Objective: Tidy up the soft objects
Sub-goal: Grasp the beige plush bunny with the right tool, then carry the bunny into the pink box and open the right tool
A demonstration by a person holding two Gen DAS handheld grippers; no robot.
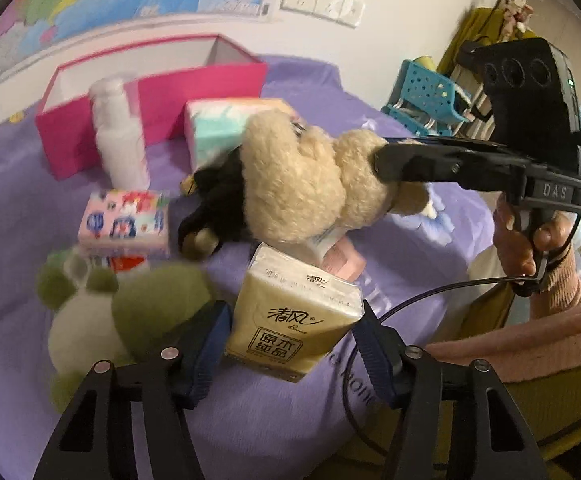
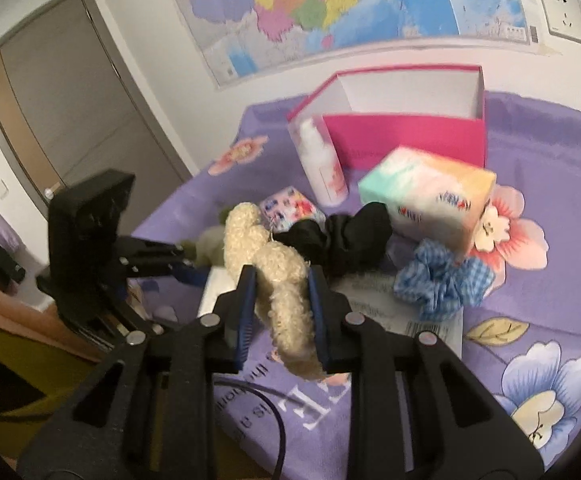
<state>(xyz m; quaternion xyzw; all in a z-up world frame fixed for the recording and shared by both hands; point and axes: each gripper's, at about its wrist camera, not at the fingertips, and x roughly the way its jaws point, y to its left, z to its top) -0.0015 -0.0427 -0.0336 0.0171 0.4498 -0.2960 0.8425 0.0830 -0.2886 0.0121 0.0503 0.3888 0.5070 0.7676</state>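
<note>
The right tool is clamped on the cream plush scrunchie, lifted above the bed; the left tool brackets the yellow tissue pack, pads apparently not pressing. Squeeze it mid-body, then carry both into the pink box

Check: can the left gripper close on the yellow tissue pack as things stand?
Probably yes. The yellow tissue pack already sits between the left gripper fingers, nothing covering it. The right gripper holds the cream plush ring farther off, clear of that path.
</note>
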